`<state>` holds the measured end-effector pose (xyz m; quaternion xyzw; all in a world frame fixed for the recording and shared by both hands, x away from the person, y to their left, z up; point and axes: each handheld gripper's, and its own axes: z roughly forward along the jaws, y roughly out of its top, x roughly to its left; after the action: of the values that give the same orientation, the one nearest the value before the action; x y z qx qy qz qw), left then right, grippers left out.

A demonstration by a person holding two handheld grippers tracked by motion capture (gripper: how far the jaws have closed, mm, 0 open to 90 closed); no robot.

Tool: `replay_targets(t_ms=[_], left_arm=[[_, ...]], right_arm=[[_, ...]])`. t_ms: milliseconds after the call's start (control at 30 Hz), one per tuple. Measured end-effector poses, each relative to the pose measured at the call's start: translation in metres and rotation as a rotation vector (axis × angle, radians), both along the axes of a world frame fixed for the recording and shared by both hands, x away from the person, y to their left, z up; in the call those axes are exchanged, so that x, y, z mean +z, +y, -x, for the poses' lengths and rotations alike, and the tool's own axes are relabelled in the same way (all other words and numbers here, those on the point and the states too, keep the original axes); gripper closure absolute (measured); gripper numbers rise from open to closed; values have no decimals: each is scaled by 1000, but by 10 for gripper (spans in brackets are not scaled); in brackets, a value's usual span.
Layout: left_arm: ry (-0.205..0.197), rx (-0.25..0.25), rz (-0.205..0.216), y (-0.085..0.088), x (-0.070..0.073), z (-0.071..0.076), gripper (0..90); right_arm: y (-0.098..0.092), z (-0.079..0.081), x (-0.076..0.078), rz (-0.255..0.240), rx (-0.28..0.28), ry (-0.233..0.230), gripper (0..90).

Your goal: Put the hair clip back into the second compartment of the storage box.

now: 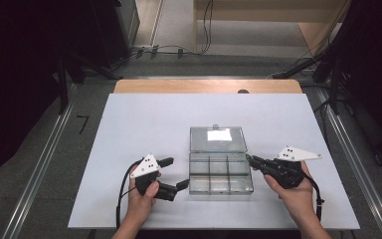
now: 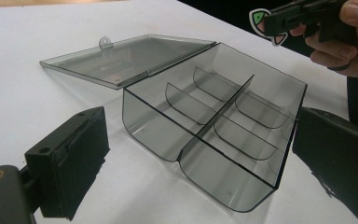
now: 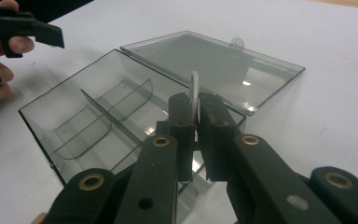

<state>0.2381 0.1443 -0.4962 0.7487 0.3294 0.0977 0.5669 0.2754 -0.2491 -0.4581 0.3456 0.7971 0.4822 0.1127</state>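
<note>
1. Here the clear compartment box [image 1: 221,173] sits near the desk's [image 1: 129,124] front edge, its lid [image 1: 216,139] lying flat open towards the back edge.
2. The right gripper [image 3: 194,112] has its jaws nearly closed on a small, thin white ring-like piece [image 3: 194,91], poised over the box's right side.
3. Lower it squarely into one compartment before letting go, clear of the dividers.
4. The left gripper [image 1: 171,173] waits with jaws wide open, holding nothing, just left of the box.
5. What the white piece is stays unclear; the jaws hide most of it.
</note>
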Motion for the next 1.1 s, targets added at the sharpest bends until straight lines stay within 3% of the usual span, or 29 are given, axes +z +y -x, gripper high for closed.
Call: replay_targets(t_ms=[167, 1100], left_arm=[[0, 2, 0, 0, 0, 0, 33], [6, -3, -1, -1, -2, 0, 33]], right_arm=[[8, 0, -2, -8, 34, 3, 820], [38, -6, -13, -14, 99, 29, 821]])
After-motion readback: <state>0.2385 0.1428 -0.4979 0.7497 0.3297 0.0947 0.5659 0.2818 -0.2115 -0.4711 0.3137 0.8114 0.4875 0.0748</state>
